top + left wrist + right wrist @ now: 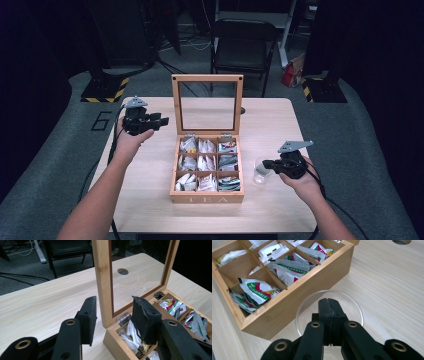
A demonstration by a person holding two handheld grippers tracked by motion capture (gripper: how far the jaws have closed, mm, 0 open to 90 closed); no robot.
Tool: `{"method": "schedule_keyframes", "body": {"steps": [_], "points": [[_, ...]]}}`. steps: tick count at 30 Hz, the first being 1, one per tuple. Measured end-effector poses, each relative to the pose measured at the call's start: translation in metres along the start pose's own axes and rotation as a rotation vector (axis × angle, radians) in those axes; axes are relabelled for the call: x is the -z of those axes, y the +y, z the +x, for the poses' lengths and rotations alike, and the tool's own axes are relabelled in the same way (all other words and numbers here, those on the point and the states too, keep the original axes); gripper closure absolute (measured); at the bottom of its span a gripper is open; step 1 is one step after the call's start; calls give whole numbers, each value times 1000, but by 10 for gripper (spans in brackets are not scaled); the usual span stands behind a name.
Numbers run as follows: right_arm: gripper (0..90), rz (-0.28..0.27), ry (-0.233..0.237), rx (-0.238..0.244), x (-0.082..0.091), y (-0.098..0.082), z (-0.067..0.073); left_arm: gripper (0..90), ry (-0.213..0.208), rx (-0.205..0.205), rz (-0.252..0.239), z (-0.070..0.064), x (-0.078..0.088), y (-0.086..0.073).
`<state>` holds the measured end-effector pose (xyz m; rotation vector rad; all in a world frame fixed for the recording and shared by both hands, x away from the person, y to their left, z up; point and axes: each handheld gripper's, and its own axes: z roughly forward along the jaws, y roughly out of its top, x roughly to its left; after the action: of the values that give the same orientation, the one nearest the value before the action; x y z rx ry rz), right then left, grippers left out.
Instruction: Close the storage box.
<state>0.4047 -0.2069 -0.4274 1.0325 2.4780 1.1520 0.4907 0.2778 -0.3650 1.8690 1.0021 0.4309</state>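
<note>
Glass (352,302) apparently under closed fingers (329,305)

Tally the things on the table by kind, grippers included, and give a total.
Wooden tea box, lid open, nine compartments of tea bags: 1
Clear glass cup: 1
Hand-held gripper, left with jaws apart, right with jaws shut over the cup: 2
Total: 4

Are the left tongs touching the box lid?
Apart. The left gripper view shows the left tongs open astride the lid's frame, with clear gaps either side.
</note>
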Motion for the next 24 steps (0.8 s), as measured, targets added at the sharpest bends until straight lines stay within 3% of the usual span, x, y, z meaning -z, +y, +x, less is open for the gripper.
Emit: {"method": "schedule_keyframes", "body": {"steps": [17, 24], "points": [[853, 40, 4, -14, -8, -7, -3, 549, 3, 5, -1, 1, 1, -2], [784, 15, 22, -19, -5, 0, 1, 540, 3, 8, 0, 2, 1, -2]]}}
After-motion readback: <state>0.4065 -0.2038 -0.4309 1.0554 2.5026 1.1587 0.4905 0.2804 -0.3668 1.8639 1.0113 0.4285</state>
